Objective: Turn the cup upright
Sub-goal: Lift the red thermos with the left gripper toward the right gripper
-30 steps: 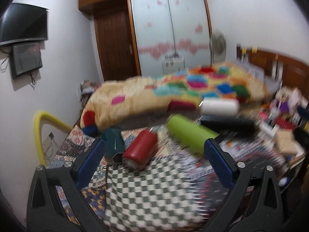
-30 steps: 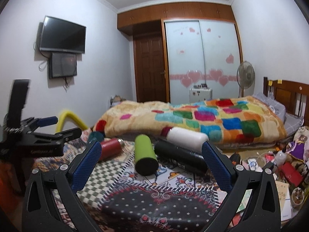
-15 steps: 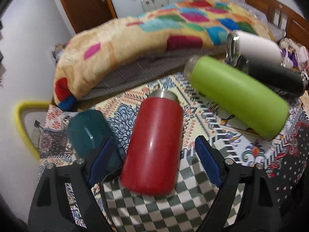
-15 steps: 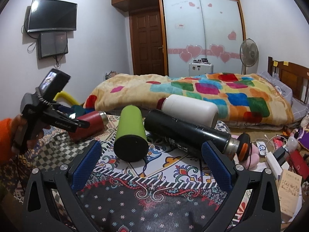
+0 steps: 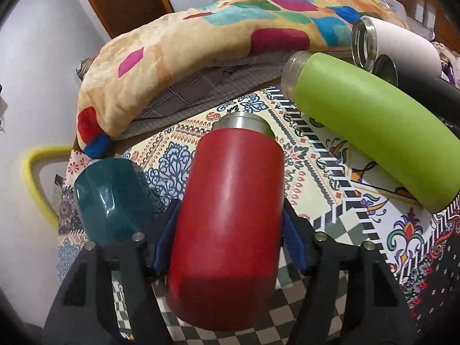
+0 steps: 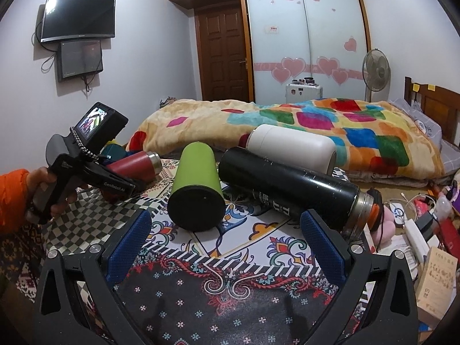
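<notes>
A red cup [image 5: 230,218] with a steel rim lies on its side on the patterned table, mouth pointing away. My left gripper [image 5: 228,238] is shut on its body, blue pads pressed on both sides. It also shows in the right wrist view [image 6: 135,165], held by the left gripper [image 6: 115,181]. My right gripper [image 6: 227,238] is open and empty above the table's near side, in front of the green cup [image 6: 198,189].
A teal cup [image 5: 112,201] lies left of the red one. Green [image 5: 371,141], black [image 6: 290,189] and white [image 6: 290,148] cups lie on their sides to the right. A bed with a colourful blanket [image 6: 287,126] stands behind the table. Clutter [image 6: 425,230] is at the right.
My left gripper moved forward around the red cup and closed on it. My right gripper has come a little closer to the green and black cups.
</notes>
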Demonstrator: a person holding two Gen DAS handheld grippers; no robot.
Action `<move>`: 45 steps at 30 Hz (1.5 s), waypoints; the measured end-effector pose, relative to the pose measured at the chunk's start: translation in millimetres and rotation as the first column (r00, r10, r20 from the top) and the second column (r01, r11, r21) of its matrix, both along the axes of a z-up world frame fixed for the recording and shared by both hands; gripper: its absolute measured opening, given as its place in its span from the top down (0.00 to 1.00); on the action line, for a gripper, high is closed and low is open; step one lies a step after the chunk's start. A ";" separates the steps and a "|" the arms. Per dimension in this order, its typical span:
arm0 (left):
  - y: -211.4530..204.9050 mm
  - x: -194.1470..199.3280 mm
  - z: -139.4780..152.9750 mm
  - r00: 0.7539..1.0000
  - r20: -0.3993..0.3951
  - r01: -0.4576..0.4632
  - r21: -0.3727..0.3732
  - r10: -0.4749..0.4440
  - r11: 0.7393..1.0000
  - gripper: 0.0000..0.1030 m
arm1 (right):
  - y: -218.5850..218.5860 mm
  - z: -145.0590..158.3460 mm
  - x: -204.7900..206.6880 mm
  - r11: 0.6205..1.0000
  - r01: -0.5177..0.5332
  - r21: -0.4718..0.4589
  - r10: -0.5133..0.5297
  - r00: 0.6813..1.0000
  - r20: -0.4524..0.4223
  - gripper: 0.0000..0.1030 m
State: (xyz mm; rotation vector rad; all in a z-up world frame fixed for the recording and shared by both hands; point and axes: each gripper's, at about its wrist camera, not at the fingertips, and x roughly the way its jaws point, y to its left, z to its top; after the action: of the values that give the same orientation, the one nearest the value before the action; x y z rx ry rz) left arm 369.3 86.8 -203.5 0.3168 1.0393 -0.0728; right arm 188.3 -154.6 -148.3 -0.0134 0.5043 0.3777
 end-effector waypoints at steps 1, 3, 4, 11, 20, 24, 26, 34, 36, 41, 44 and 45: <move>0.5 -0.5 0.8 1.000 -0.003 -0.004 0.000 0.004 1.000 0.37 | -0.2 -0.1 -0.4 1.000 0.002 -0.003 -0.002 1.000 0.000 0.00; -1.5 -8.4 6.0 1.000 0.006 -0.004 0.005 0.004 1.000 0.37 | -0.8 0.5 -1.4 1.000 0.005 -0.005 -0.005 1.000 -0.002 0.00; -2.3 -11.8 8.5 1.000 0.012 -0.002 0.007 0.002 1.000 0.37 | -1.1 1.2 -2.1 1.000 0.005 -0.004 -0.005 1.000 -0.003 0.00; -14.3 -67.5 43.6 0.999 0.049 0.025 -0.011 -0.024 1.000 0.37 | -7.0 16.6 -14.9 1.000 0.011 0.011 -0.012 1.000 0.012 0.00; -53.9 -133.7 78.9 0.990 0.090 0.114 -0.092 -0.106 0.989 0.37 | -14.8 43.6 -45.1 1.000 0.015 0.027 -0.017 0.998 0.059 0.00; -78.6 -150.8 74.1 0.984 0.095 0.162 -0.093 -0.153 0.982 0.37 | -20.6 52.0 -58.4 0.999 0.022 0.031 -0.024 0.997 0.078 0.00; -90.0 -156.2 66.6 0.981 0.078 0.184 -0.110 -0.176 0.977 0.37 | -22.9 53.7 -64.0 0.999 0.026 0.025 -0.028 0.996 0.083 0.00; -109.0 -166.2 28.8 0.980 0.026 0.200 -0.103 -0.198 0.974 0.37 | -24.1 44.6 -71.6 0.999 0.038 -0.009 -0.038 0.997 0.063 0.00; -109.0 -163.5 22.5 0.982 0.019 0.190 -0.092 -0.189 0.977 0.37 | -23.2 40.3 -70.4 0.999 0.036 -0.011 -0.035 0.998 0.049 0.00; -112.0 -154.5 16.0 0.982 0.017 0.188 -0.090 -0.187 0.978 0.37 | -20.3 31.0 -69.8 0.999 0.031 -0.017 -0.030 0.999 0.025 0.00; -112.1 -148.1 12.6 0.983 0.009 0.184 -0.086 -0.184 0.979 0.37 | -17.0 26.5 -67.9 0.999 0.025 -0.032 -0.024 1.000 0.018 0.00; -111.5 -146.5 11.6 0.983 0.012 0.182 -0.087 -0.182 0.979 0.37 | -16.2 25.3 -67.3 0.999 0.026 -0.041 -0.025 0.999 0.021 0.00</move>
State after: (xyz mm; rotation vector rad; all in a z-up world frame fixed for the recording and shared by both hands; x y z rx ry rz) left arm 222.8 -24.7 -191.9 0.3315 0.9987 -0.2818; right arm 121.0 -170.8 -123.1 -0.0500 0.4917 0.3416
